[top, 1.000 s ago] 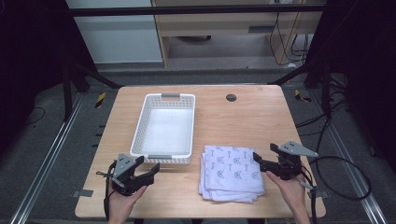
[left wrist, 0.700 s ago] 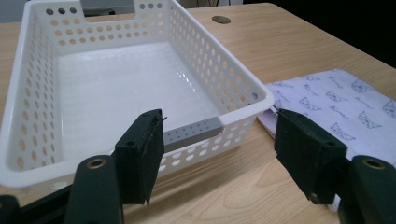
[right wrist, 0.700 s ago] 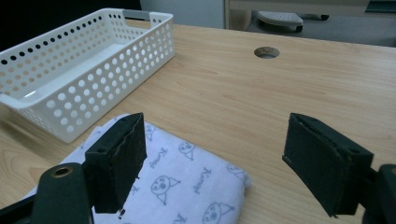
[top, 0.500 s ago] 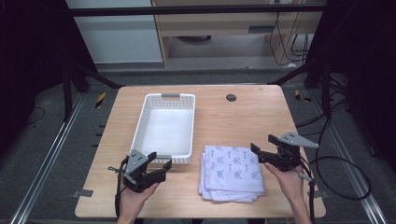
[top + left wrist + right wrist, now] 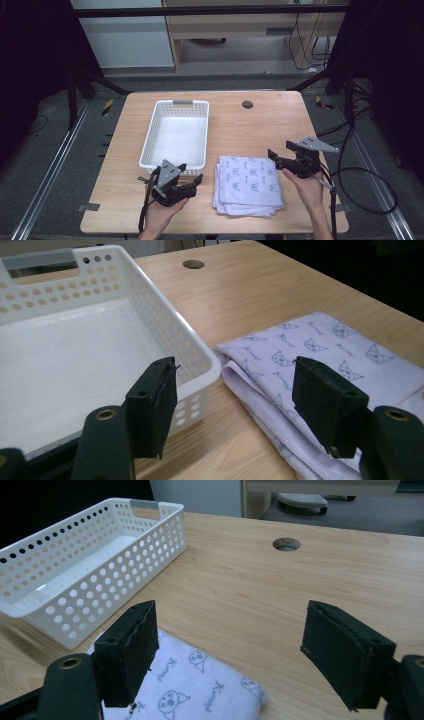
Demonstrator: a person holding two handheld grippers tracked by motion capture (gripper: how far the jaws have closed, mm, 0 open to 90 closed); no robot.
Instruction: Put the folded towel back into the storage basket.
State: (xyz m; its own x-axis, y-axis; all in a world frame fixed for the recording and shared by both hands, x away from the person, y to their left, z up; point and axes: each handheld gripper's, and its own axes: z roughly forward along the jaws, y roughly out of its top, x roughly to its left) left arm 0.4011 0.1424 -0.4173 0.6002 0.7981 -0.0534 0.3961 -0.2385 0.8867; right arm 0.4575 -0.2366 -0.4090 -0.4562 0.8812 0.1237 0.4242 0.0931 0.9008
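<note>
Hand-held grippers [image 5: 196, 181] [image 5: 272, 154] open beside folded cloth [image 5: 248, 184]

Each hand-held gripper, left [image 5: 196, 181] and right [image 5: 272, 154], gapes wide, holding nothing.

Right gripper [image 5: 227, 652]: both black jaws stand wide apart with nothing between them. Folded cloth [image 5: 200, 687], white with cat-face print, lies on the wooden table [image 5: 280, 595] below the left jaw. White perforated basket [image 5: 85, 565] sits beyond, near a round hole [image 5: 287, 543]
</note>
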